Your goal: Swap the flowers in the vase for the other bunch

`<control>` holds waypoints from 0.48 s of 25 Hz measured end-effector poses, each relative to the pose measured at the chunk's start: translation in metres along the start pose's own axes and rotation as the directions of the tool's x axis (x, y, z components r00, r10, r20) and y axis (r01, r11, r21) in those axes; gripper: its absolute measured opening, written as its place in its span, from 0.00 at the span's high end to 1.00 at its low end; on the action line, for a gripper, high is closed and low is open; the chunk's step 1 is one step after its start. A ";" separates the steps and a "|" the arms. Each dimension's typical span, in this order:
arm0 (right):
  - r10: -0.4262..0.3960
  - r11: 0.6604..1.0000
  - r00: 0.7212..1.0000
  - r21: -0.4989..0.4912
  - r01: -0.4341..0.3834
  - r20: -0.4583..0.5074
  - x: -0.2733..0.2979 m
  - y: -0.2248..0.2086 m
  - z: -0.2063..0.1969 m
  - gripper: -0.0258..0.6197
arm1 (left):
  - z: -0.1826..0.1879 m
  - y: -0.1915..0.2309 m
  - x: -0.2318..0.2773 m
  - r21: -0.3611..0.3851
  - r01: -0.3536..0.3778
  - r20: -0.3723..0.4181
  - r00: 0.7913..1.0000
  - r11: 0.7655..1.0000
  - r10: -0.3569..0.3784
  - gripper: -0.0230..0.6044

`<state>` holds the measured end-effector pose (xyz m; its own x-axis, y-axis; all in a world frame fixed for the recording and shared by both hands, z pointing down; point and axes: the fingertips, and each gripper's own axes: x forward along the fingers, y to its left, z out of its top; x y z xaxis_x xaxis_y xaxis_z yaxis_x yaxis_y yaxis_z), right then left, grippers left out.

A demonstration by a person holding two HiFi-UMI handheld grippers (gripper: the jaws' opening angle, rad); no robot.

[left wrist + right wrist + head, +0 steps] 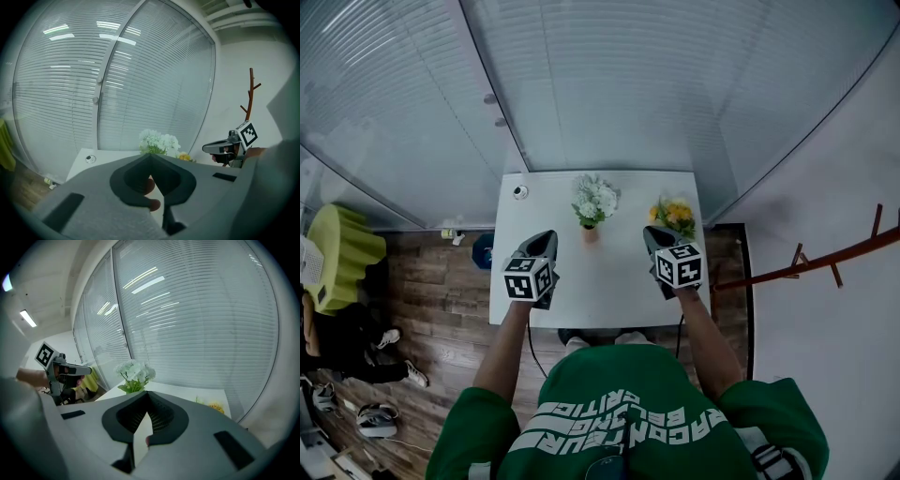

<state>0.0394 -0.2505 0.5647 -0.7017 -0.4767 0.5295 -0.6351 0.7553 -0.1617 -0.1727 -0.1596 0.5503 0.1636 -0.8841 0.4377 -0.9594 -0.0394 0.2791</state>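
Left gripper (546, 236) and right gripper (652, 234) hover over the table (609, 286), jaws closed, empty (white flowers (595, 199) in vase (590, 234), yellow bunch (673, 214) lying apart).

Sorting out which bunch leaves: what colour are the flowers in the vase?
The flowers in the vase are white, seen best in the right gripper view.

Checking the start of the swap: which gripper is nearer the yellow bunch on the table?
Right. The right gripper hangs just beside the yellow bunch; the left gripper is on the other side of the vase.
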 end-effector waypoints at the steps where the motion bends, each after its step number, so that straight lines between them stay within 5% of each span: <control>1: -0.001 1.000 1.000 -0.001 0.001 -0.001 0.000 0.000 0.001 0.94 | 0.001 0.000 0.000 -0.001 0.001 0.000 1.000 1.000 -0.001 0.96; 12: 0.004 1.000 1.000 -0.016 -0.004 -0.010 0.003 0.002 -0.001 0.94 | 0.000 0.005 0.001 -0.001 -0.004 -0.004 1.000 1.000 0.004 0.96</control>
<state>0.0360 -0.2503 0.5665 -0.7007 -0.4692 0.5374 -0.6272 0.7641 -0.1506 -0.1778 -0.1606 0.5520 0.1610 -0.8825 0.4419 -0.9598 -0.0357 0.2784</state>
